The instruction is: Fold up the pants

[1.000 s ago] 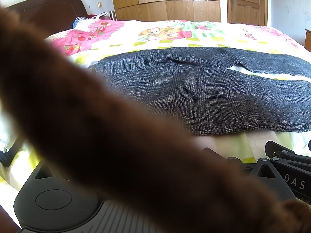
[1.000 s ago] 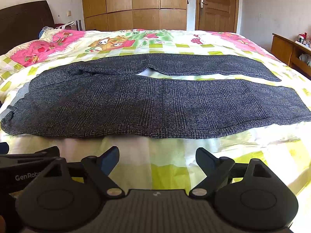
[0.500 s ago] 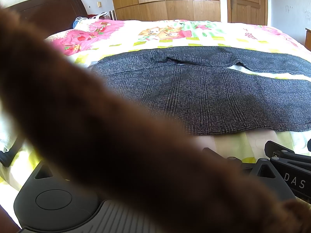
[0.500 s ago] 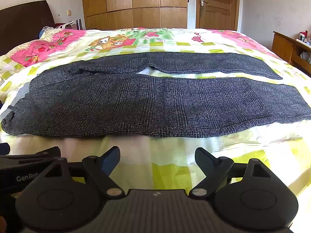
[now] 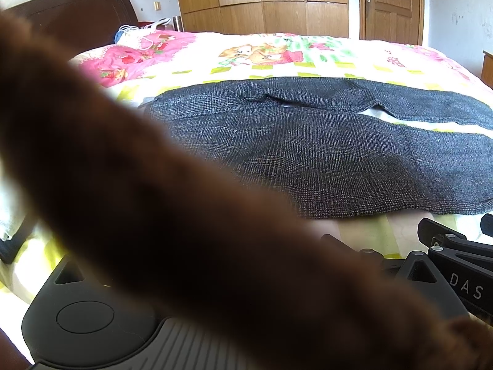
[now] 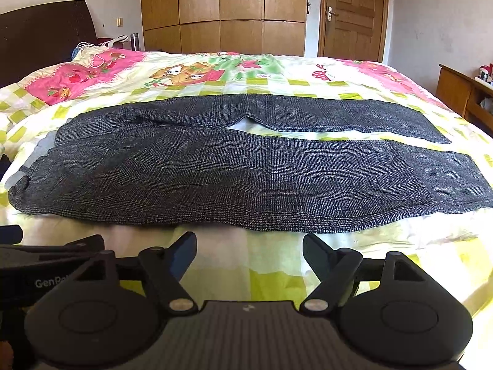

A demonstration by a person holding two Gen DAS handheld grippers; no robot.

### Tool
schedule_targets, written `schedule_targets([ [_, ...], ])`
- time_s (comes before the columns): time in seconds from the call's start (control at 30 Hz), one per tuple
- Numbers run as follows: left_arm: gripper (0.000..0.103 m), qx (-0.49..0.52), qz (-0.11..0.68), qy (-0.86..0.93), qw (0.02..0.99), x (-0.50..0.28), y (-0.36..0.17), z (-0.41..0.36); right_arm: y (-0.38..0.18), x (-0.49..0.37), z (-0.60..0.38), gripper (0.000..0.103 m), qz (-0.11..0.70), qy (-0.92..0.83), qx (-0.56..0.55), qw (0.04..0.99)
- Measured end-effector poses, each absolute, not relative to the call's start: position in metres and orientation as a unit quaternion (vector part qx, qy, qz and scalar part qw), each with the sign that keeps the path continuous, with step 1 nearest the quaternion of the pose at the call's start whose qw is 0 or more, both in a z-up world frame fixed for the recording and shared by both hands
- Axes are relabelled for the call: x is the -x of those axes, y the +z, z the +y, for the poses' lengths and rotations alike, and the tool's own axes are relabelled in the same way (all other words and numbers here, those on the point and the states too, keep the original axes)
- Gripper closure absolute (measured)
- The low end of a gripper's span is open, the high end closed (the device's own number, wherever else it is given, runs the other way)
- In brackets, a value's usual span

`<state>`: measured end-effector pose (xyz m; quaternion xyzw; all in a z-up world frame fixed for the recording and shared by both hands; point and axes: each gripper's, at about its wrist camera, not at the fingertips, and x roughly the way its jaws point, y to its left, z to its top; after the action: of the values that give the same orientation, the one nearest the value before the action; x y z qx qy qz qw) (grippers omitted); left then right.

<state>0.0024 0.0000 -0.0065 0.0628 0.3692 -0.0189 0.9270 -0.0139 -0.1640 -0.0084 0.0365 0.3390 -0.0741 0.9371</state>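
Dark grey checked pants lie flat across the bed, waist to the left and both legs stretched to the right, the far leg split away from the near one. My right gripper hovers open just short of the near hem, with nothing between its fingers. In the left wrist view the pants fill the middle right. A blurred brown furry band crosses that lens and hides the left gripper's fingers; only its black body shows. Part of the left gripper also shows at the left edge of the right wrist view.
The bed carries a bright cartoon-print cover in pink, green and yellow. A dark headboard stands at the left, wooden wardrobes and a door behind, and a wooden side cabinet at the right.
The right gripper has crept slightly closer to the pants' near edge. The left wrist view is nearly unchanged, with the brown band still across the lens.
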Motion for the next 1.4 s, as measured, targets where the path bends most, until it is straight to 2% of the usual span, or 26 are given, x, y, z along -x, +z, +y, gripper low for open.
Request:
schedule_targets([
  [0.43, 0.004, -0.065, 0.354, -0.009, 0.933, -0.019, 0.018, 0.032, 0.018, -0.016, -0.135, 0.014, 0.326, -0.027, -0.013, 0.945],
  [0.77, 0.003, -0.033, 0.378, -0.027, 0.925, -0.051, 0.013, 0.114, 0.017, -0.058, -0.073, 0.014, 0.335, 0.06, 0.014, 0.94],
  [0.97, 0.003, -0.049, 0.352, -0.013, 0.935, -0.07, 0.014, 0.17, 0.003, -0.074, -0.015, 0.014, 0.341, 0.153, 0.076, 0.924],
  [1.2, 0.004, -0.112, 0.353, -0.082, 0.925, -0.106, 0.001, 0.186, -0.013, -0.083, 0.038, 0.015, 0.338, 0.236, 0.15, 0.899],
  [1.27, 0.008, -0.129, 0.363, -0.093, 0.918, -0.117, -0.006, 0.187, -0.015, -0.085, 0.045, 0.015, 0.337, 0.248, 0.166, 0.893],
  [1.33, 0.025, -0.131, 0.379, -0.106, 0.91, -0.128, -0.011, 0.191, -0.018, -0.087, 0.05, 0.019, 0.338, 0.256, 0.181, 0.887],
  [1.4, 0.038, -0.117, 0.392, -0.116, 0.905, -0.137, -0.015, 0.197, -0.021, -0.091, 0.055, 0.031, 0.348, 0.26, 0.194, 0.88],
])
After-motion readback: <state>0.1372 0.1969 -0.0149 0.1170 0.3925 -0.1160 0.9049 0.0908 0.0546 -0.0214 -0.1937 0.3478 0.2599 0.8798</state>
